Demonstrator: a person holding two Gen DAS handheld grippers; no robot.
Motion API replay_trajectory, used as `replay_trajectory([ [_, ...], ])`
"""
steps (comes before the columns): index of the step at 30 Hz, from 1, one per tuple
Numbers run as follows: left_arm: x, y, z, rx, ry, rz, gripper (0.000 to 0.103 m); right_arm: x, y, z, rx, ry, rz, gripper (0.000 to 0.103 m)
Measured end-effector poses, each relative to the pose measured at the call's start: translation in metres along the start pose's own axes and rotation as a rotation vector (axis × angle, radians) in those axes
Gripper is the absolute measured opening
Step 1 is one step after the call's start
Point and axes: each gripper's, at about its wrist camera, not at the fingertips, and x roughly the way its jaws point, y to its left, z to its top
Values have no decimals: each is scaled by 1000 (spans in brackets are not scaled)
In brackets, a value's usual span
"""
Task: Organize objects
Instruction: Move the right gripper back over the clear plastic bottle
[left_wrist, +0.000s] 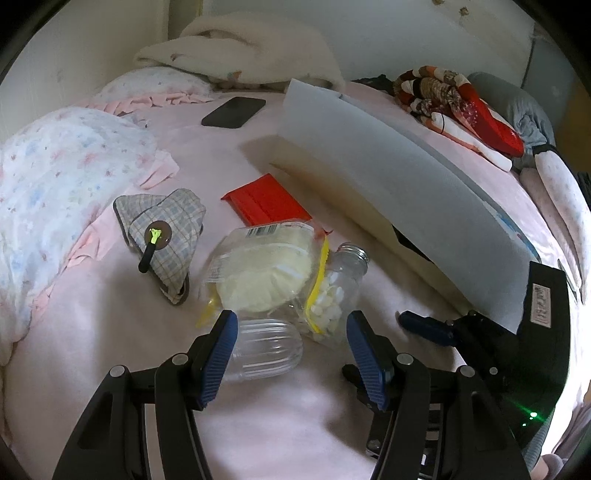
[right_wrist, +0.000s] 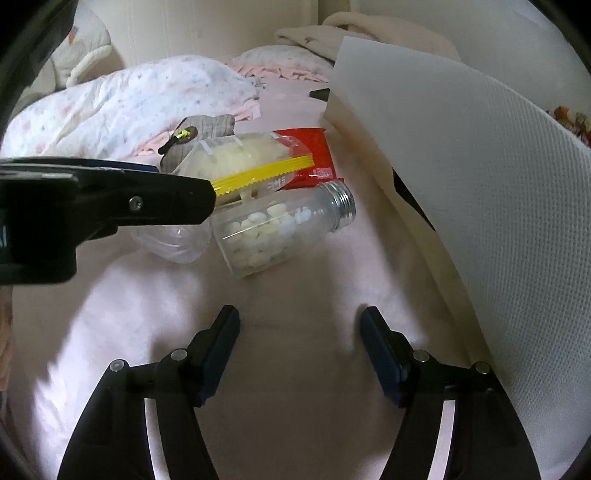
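Observation:
On the pink bed sheet lies a clear ribbed jar (left_wrist: 266, 350), on its side. My left gripper (left_wrist: 291, 319) is open around it, with the jar against the left pad and well clear of the right one. Just beyond are a zip bag of pale contents (left_wrist: 266, 266) with a yellow strip, and a capless bottle of white tablets (right_wrist: 273, 232). A red packet (left_wrist: 269, 201) and a checked pouch (left_wrist: 162, 229) lie farther off. My right gripper (right_wrist: 300, 312) is open over bare sheet, short of the tablet bottle.
A large white foam sheet (left_wrist: 388, 162) leans over a box along the right. A dark phone (left_wrist: 234, 110) lies at the back. A floral quilt (left_wrist: 55, 177) is heaped at the left, and a patterned red cloth (left_wrist: 461, 99) at the back right.

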Motion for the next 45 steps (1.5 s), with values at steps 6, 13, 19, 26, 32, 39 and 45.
replay_trajectory([
  [6, -8, 0, -2, 6, -7, 26, 60, -1, -3, -2, 6, 2, 8, 70],
  [13, -23, 7, 7, -26, -23, 48, 60, 1, -4, -4, 9, 3, 15, 70],
  [19, -30, 18, 12, -44, -27, 53, 60, 4, -5, 1, 10, 10, 14, 71],
  [26, -30, 42, 15, -122, 5, 64, 60, -1, -15, -3, 20, 5, 14, 71],
  [32, -40, 55, 23, -151, -27, 65, 60, -16, -22, -10, 4, -43, 2, 70],
  [39, -41, 59, 30, -148, -26, 55, 60, -55, -20, -12, 25, -129, 79, 70],
  [45, -46, 55, 34, -104, -42, 77, 60, -59, -15, 22, 35, -173, 63, 70],
])
